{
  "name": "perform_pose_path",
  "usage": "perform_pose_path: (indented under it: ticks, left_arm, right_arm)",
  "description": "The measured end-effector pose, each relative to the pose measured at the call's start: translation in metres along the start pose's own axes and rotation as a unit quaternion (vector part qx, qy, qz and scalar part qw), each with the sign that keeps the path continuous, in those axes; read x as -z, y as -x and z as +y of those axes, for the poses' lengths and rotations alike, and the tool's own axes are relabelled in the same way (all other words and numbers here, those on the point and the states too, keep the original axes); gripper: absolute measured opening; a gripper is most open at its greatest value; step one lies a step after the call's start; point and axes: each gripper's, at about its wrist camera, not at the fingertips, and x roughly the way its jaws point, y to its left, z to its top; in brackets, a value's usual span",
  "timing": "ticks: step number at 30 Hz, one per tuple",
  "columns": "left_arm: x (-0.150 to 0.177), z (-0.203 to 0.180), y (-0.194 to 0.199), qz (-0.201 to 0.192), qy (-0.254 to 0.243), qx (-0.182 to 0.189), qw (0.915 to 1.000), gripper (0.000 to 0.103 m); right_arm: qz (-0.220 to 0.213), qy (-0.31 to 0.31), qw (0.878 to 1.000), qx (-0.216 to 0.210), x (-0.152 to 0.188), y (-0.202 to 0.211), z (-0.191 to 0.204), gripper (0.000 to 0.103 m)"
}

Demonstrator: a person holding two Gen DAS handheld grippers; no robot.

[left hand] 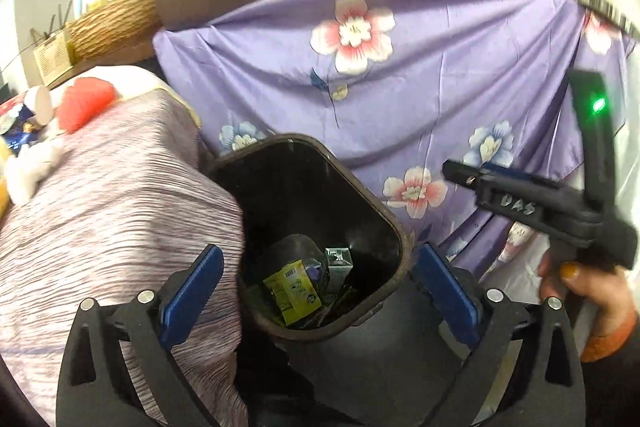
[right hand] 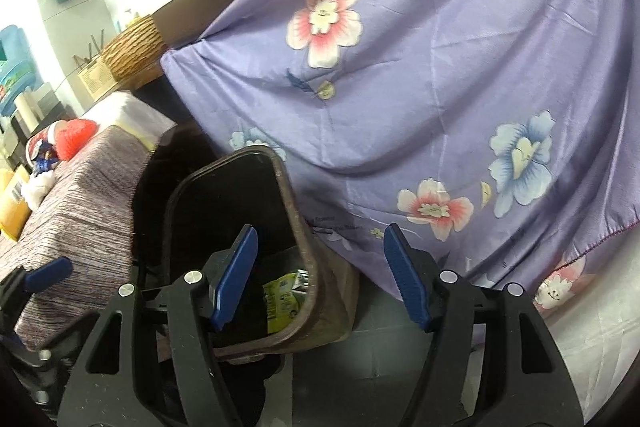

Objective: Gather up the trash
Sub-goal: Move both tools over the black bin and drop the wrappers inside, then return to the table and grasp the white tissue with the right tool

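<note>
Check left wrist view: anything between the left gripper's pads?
Nothing gripped. The left gripper stands open above the trash bin; between its pads shows the bin's mouth, with a yellow wrapper inside.

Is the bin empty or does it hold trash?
Holds trash: a yellow packet and a small box lie at the bin's bottom.

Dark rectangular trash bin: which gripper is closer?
Left. The left gripper hangs open right over the dark rectangular trash bin; the right gripper straddles its right wall, off to the side.

Handwritten letters, seemingly "DAS", on the right gripper (left hand: pixel 460 173) body
</note>
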Motion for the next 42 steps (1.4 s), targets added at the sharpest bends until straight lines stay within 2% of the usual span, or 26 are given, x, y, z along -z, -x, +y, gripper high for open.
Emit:
perform_pose_path:
  ticks: [2, 4, 8, 14, 17, 24, 29, 35, 41, 42]
  left_arm:
    - [-0.001, 0.007, 0.015, -0.012, 0.007, -0.006, 0.9999, 0.097]
    - [-0.002, 0.012, 0.028, -0.023, 0.011, -0.011, 0.9996, 0.097]
    - [-0.002, 0.028, 0.057, -0.046, 0.01, -0.031, 0.9984, 0.098]
    - [-0.002, 0.059, 0.085, -0.054, 0.021, -0.068, 0.996, 0.098]
    - [0.005, 0.079, 0.099, -0.056, 0.026, -0.097, 0.9933, 0.098]
    - [0.021, 0.139, 0.131, -0.048, 0.053, -0.165, 0.9837, 0.098]
    - [0.031, 0.179, 0.153, -0.047, 0.076, -0.198, 0.9762, 0.098]
    - [0.044, 0.207, 0.168, -0.035, 0.087, -0.206, 0.9741, 0.098]
    - [0.046, 0.23, 0.172, -0.022, 0.089, -0.201, 0.9753, 0.098]
    - [0.045, 0.232, 0.172, -0.02, 0.088, -0.201, 0.9755, 0.098]
  right_arm:
    - [-0.002, 0.007, 1.0, -0.007, -0.002, 0.002, 0.008, 0.068]
    - [-0.004, 0.013, 1.0, -0.014, -0.004, 0.004, 0.016, 0.077]
    - [-0.003, 0.028, 0.999, -0.043, -0.006, 0.009, 0.038, 0.077]
    - [0.003, 0.079, 0.992, -0.094, -0.008, 0.012, 0.091, 0.077]
    - [0.009, 0.106, 0.986, -0.127, -0.01, 0.015, 0.122, 0.077]
    - [0.021, 0.187, 0.962, -0.198, -0.016, 0.02, 0.204, 0.077]
    - [0.035, 0.235, 0.942, -0.236, -0.018, 0.016, 0.263, 0.077]
    - [0.048, 0.291, 0.922, -0.251, -0.021, 0.001, 0.327, 0.077]
    - [0.063, 0.344, 0.906, -0.238, -0.025, -0.022, 0.38, 0.076]
    - [0.066, 0.354, 0.904, -0.231, -0.025, -0.028, 0.388, 0.073]
